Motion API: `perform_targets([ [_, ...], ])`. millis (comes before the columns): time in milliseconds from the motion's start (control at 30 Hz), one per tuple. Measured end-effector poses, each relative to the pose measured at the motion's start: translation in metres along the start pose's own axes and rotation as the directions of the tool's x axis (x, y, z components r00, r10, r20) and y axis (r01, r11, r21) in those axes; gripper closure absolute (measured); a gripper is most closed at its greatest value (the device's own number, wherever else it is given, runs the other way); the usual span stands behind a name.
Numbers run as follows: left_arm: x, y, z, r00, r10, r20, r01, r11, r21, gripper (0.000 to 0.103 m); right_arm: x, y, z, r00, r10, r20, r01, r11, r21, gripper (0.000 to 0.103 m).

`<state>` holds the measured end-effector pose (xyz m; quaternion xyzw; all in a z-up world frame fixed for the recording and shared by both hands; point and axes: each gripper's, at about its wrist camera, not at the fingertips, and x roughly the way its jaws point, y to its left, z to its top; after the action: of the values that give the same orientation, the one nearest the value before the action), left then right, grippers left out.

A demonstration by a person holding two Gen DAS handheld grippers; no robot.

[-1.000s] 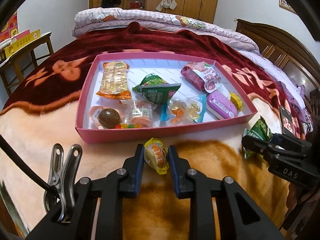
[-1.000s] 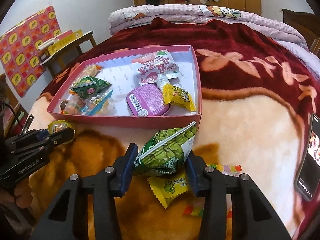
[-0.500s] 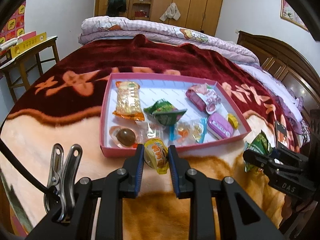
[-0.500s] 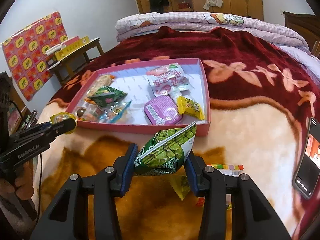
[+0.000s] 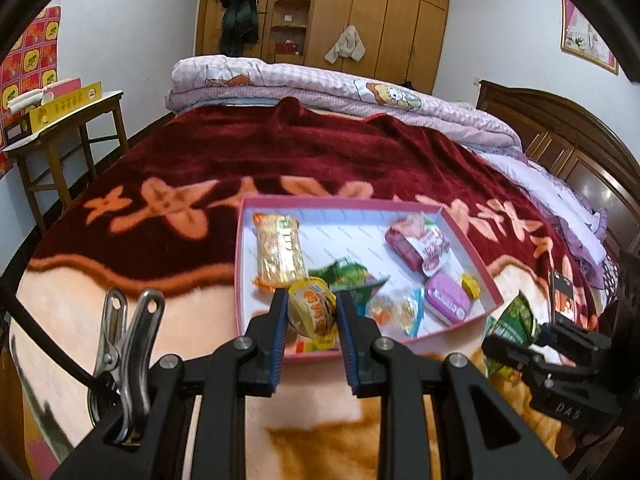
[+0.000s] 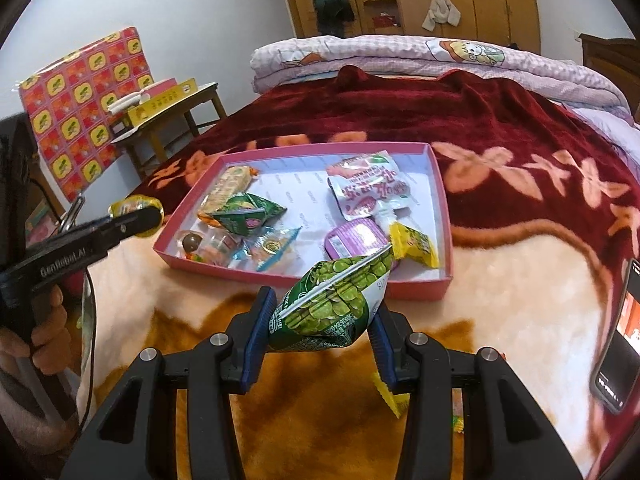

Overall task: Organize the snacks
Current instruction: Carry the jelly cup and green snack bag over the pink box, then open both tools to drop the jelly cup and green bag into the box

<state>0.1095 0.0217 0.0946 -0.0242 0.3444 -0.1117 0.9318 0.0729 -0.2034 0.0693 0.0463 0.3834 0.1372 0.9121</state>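
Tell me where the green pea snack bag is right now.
The green pea bag is clamped in the right tool, held above the blanket just in front of the pink tray, near its right front corner.

Blanket (image 5: pixel 280 160) — plush, fuzzy cloth. Pink tray (image 5: pixel 240 264) — matt card. Snack packets (image 6: pixel 332 304) — glossy crinkled plastic film. Clip (image 5: pixel 124 344) — shiny metal.

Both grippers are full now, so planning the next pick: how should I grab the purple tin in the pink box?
Grip the purple tin across its short width, coming from above. It lies flat on the pink box floor near the near wall, so a side approach is blocked. The yellow packet and a pink pouch crowd it, so keep the fingers narrow.
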Motion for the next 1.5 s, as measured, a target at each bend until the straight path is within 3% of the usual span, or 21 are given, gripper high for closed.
perform_targets([
  [700, 0.054, -0.007, 0.05, 0.999, -0.039, 0.006, 0.039, 0.998, 0.043, 0.078, 0.027, 0.019, 0.038, 0.999, 0.034, 0.031, -0.032, 0.999, -0.042, 0.057],
  [1500, 0.123, -0.005, 0.057, 0.996, -0.049, -0.069, 0.052, 0.998, 0.042, 0.078, 0.067, 0.017, 0.056, 0.998, 0.052, 0.026, -0.052, 0.999, -0.016, 0.057],
])
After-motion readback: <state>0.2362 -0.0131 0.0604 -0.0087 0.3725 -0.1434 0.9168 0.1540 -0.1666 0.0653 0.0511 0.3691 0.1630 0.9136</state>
